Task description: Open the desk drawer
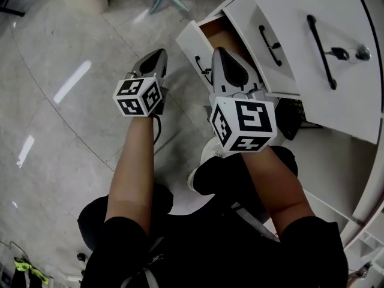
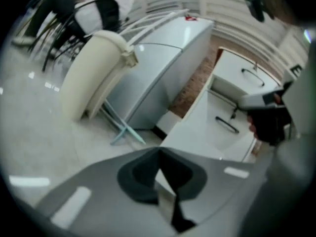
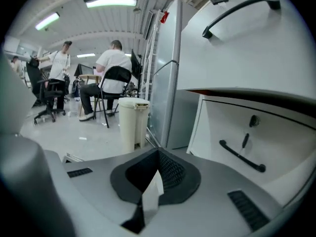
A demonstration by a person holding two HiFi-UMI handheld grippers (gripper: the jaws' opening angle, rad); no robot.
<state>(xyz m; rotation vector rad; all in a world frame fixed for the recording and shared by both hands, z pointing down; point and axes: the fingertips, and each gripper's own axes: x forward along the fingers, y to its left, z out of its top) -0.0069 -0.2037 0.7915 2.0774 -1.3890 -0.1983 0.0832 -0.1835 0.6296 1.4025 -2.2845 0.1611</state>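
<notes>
The white desk (image 1: 336,17) has stacked drawers with black handles. The lowest drawer (image 1: 191,39) stands pulled out, and its brown inside (image 1: 217,30) shows. My right gripper (image 1: 217,51) hangs over this drawer's front, jaws shut and empty; from its own view (image 3: 158,152) a drawer front with a black handle (image 3: 242,157) lies ahead to the right. My left gripper (image 1: 159,54) is over the floor just left of the open drawer, shut on nothing. In its own view (image 2: 159,152) the tips meet, with the drawer handle (image 2: 227,125) beyond.
The top drawer has a long handle (image 1: 321,50) and a key in its lock (image 1: 362,53). A cream waste bin (image 3: 133,120) and a grey cabinet (image 3: 170,83) stand past the desk. People sit on chairs (image 3: 111,85) far off. My legs are under the grippers.
</notes>
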